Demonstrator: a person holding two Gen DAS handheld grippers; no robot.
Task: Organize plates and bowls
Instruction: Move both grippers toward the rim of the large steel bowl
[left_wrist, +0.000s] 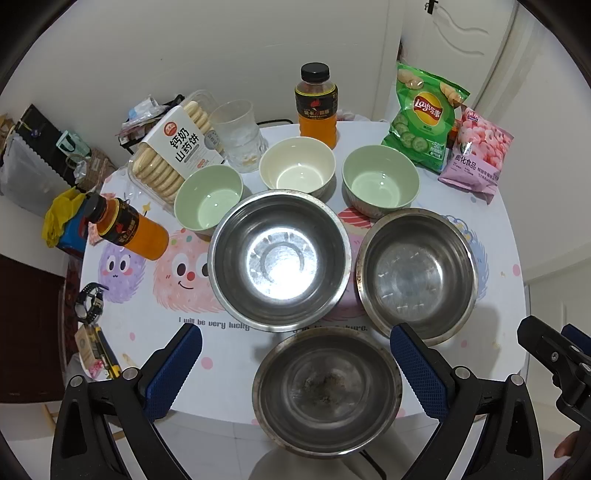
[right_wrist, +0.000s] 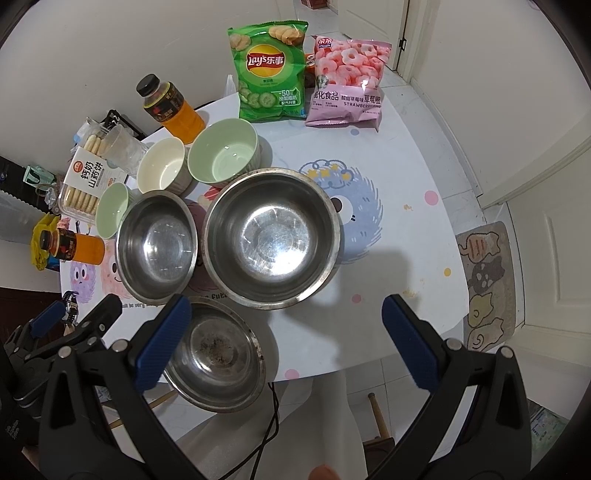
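Three steel bowls sit on the round table: a left one (left_wrist: 279, 258) (right_wrist: 157, 247), a right one (left_wrist: 417, 275) (right_wrist: 271, 236) and a smaller stained one (left_wrist: 327, 391) (right_wrist: 216, 356) at the near edge. Behind them stand a small green bowl (left_wrist: 208, 199) (right_wrist: 112, 210), a cream bowl (left_wrist: 297, 166) (right_wrist: 162, 170) and a larger green bowl (left_wrist: 380, 181) (right_wrist: 223, 153). My left gripper (left_wrist: 295, 373) is open above the stained bowl. My right gripper (right_wrist: 284, 339) is open over the table's near edge, beside the stained bowl.
An upright orange drink bottle (left_wrist: 317, 107), a lying one (left_wrist: 129, 227), a biscuit box (left_wrist: 177, 147), a plastic cup (left_wrist: 238, 134), a chips bag (left_wrist: 424, 114) and a pink snack bag (left_wrist: 476, 155) ring the bowls. A watch (left_wrist: 88, 301) lies at the left edge.
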